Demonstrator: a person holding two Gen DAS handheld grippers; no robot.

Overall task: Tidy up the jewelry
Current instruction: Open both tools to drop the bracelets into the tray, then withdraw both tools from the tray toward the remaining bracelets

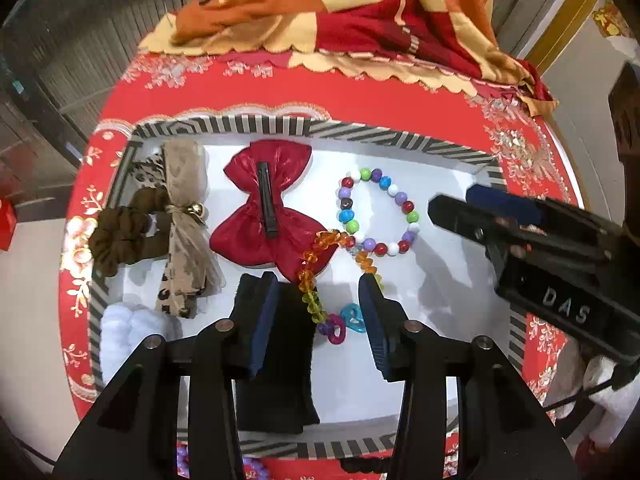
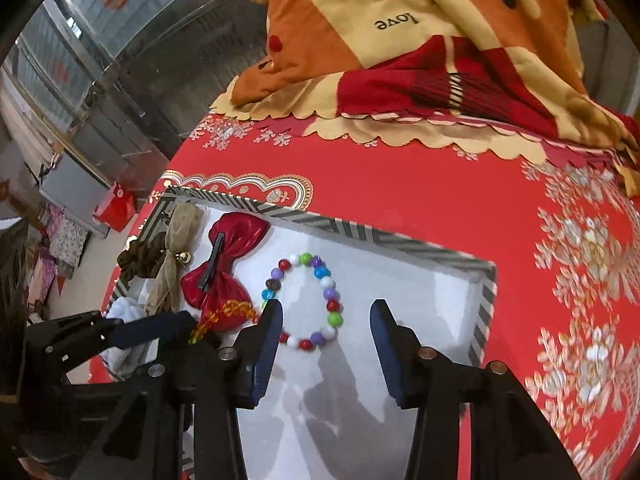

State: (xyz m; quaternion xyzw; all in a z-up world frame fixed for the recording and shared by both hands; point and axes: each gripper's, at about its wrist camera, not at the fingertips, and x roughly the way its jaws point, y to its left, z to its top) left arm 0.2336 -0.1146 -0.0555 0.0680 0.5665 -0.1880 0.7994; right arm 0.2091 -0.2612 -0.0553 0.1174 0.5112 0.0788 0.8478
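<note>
Since the amber bracelet (image 1: 320,276) is a loose, light string of slippery faceted beads, it is best pinched across one strand; it lies in the striped tray (image 1: 264,124) between the parted fingers of the left gripper (image 1: 320,320), while the right gripper (image 2: 326,340) is held agape over the round bead bracelet (image 2: 304,300)

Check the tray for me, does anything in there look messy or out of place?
Mostly tidy, one overlap: the amber bead chain lies across the lower corner of the red bow clip and touches the round multicolor bead bracelet, instead of lying apart in the striped tray.
</note>
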